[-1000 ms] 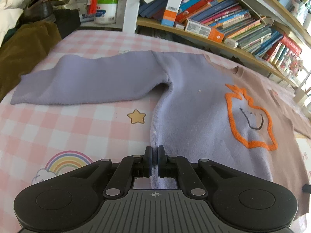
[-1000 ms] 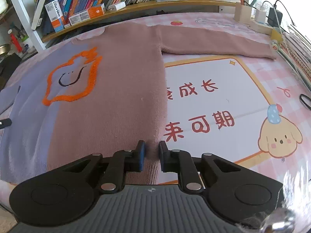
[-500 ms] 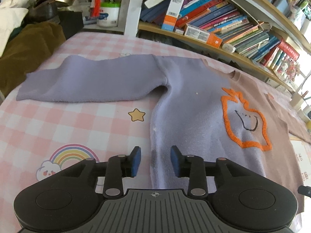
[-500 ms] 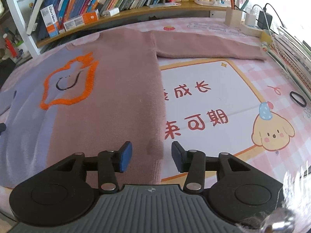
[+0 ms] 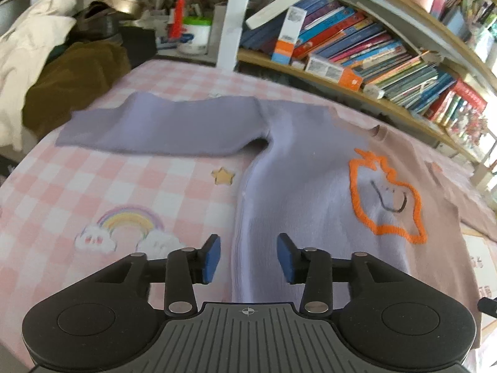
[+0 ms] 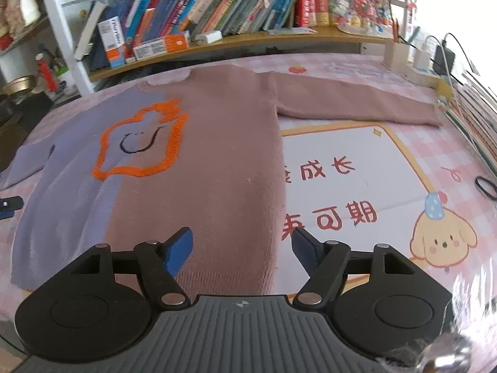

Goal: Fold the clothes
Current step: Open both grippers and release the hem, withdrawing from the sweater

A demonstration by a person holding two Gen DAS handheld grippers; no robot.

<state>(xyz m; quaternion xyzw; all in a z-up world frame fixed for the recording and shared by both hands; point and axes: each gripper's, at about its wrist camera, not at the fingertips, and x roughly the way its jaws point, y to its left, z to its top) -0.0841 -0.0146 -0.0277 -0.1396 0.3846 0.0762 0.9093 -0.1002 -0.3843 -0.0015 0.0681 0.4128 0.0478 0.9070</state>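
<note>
Two grippers are hovering over a sweater (image 6: 198, 168) that is lying flat, face up, on a pink checked table cover (image 5: 93, 186). The sweater is half lilac, half dusty pink, with an orange outlined smiling shape (image 5: 385, 195) at its chest. The left gripper (image 5: 248, 258) is holding its jaws apart, empty, above the sweater's lilac side edge near the hem. The right gripper (image 6: 242, 248) is also spread wide and empty above the sweater's pink hem corner. Both sleeves are stretching outward from the sweater toward a bookshelf (image 6: 217, 40) beyond its neckline.
</note>
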